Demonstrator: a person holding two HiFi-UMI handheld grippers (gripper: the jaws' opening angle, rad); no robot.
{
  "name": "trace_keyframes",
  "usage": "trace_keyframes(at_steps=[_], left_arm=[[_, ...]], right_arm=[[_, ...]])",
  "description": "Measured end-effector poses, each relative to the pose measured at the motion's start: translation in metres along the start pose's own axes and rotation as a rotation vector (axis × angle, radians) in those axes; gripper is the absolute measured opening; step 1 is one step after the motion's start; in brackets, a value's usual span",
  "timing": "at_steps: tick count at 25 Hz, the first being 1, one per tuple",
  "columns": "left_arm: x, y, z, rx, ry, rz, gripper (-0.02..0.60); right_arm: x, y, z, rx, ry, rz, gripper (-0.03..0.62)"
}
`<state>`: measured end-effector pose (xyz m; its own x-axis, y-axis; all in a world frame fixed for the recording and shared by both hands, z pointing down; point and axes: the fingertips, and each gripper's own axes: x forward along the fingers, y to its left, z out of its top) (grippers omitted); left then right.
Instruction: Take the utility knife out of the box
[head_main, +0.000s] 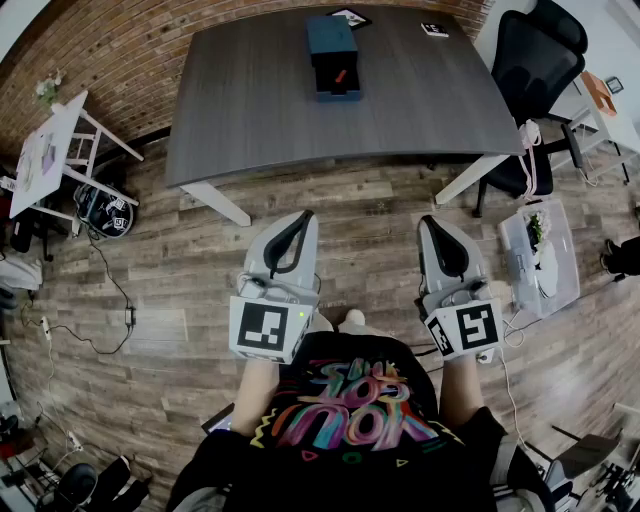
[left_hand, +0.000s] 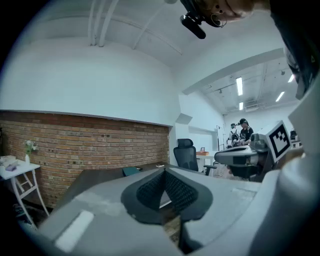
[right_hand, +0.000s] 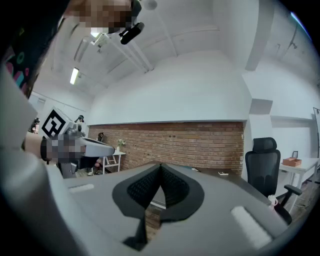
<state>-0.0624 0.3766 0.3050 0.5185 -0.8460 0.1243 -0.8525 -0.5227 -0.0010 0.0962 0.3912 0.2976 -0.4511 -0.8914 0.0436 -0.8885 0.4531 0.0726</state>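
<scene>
A dark blue box (head_main: 332, 55) stands open at the far middle of the grey table (head_main: 250, 110), with a red-marked utility knife (head_main: 340, 76) lying in its pulled-out tray. My left gripper (head_main: 303, 216) is held out over the floor well short of the table, its jaws shut with nothing between them. At the same distance from the table my right gripper (head_main: 429, 221) is shut and empty too. In the left gripper view the box (left_hand: 131, 171) shows small on the tabletop beyond the jaws (left_hand: 164, 172). The right gripper (right_hand: 160, 166) points level at the table's edge.
A black office chair (head_main: 535, 60) stands at the table's right end, a white side table (head_main: 50, 150) at the left. A clear plastic bin (head_main: 540, 255) sits on the wooden floor to the right. Cables (head_main: 110, 290) trail on the floor at left. Two marker cards (head_main: 350, 16) lie at the table's far edge.
</scene>
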Motion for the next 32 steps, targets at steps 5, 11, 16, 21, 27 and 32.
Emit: trace_keyframes(at_steps=[5,11,16,21,27,32], left_arm=[[-0.008,-0.016,-0.002,0.013,0.0,0.022,0.002],[-0.021,-0.027,-0.013,0.027,0.02,0.063,0.002],[-0.013,-0.025,-0.018,0.019,0.032,0.073,0.002],[0.007,-0.005,-0.027,0.013,0.043,0.09,0.002],[0.056,0.042,-0.018,0.025,0.033,0.093,0.002],[0.106,0.097,0.002,0.021,0.017,0.086,0.002]], right_arm=[[-0.026,-0.004,-0.009,0.01,-0.004,-0.005,0.0],[-0.043,-0.009,-0.024,0.041,-0.004,0.009,0.0],[-0.037,-0.016,-0.031,0.056,0.002,0.019,0.0],[-0.014,-0.028,-0.041,0.09,0.004,0.018,0.0],[0.048,-0.051,-0.038,0.122,-0.01,0.016,0.0],[0.118,-0.068,-0.027,0.132,-0.018,0.002,0.0]])
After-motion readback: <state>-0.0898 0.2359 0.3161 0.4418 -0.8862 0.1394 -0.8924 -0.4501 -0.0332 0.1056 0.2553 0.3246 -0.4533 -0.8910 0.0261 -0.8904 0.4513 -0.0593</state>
